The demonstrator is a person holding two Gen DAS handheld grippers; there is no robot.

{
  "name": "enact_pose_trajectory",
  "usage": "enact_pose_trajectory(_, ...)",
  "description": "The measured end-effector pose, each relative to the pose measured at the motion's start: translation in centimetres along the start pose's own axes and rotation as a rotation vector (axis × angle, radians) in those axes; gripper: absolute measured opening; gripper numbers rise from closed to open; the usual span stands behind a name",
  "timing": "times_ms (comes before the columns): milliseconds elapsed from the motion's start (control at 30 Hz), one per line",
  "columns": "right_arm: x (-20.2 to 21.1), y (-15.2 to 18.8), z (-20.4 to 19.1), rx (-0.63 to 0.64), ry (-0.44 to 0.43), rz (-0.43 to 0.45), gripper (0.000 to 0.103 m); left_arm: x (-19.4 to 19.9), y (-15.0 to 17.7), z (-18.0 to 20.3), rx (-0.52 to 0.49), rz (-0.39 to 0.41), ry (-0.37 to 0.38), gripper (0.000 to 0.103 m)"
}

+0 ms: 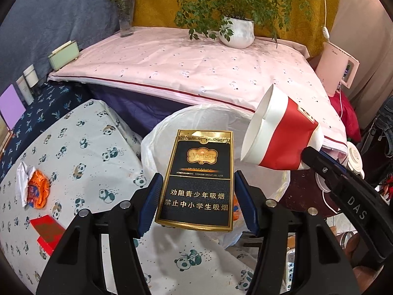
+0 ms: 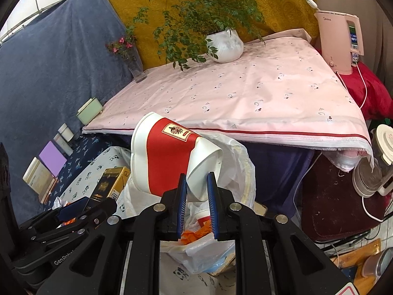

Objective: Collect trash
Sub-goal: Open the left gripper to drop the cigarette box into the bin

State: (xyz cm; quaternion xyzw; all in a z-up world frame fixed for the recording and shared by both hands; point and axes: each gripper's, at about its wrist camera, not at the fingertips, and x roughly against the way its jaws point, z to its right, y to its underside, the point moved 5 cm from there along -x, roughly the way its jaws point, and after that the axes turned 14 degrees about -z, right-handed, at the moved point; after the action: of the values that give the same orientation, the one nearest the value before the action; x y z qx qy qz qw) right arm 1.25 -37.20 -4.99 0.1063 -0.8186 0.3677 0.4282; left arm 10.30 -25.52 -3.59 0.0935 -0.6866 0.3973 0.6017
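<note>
My left gripper [image 1: 196, 191] is shut on a black and gold cigarette pack [image 1: 196, 179] and holds it over the white plastic trash bag [image 1: 196, 120]. My right gripper [image 2: 196, 186] is shut on the crushed base of a red and white paper cup [image 2: 167, 157], held tilted above the same bag [image 2: 235, 152]. The cup [image 1: 280, 135] shows at the right of the left wrist view, and the pack [image 2: 110, 182] at the left of the right wrist view. Orange and white trash [image 2: 196, 231] lies inside the bag.
An orange wrapper [image 1: 36, 191] on white paper and a red packet [image 1: 48, 228] lie on the panda-print cloth [image 1: 81, 152]. Behind is a pink-covered table [image 1: 196, 66] with a potted plant [image 1: 238, 32] and a flower vase [image 1: 126, 19]. A pink kettle [image 2: 339, 39] stands at right.
</note>
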Motion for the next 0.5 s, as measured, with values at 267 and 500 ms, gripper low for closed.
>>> enact_pose_trajectory(267,-0.6,-0.1,0.5,-0.011,0.010,-0.009,0.016,-1.5,-1.1,0.4,-0.007,-0.003,0.016,0.056)
enact_pose_trajectory(500,-1.1,-0.5,0.3,-0.009,0.015,-0.013,0.016,-2.0,-1.7,-0.2,0.014,0.009,-0.006,0.064)
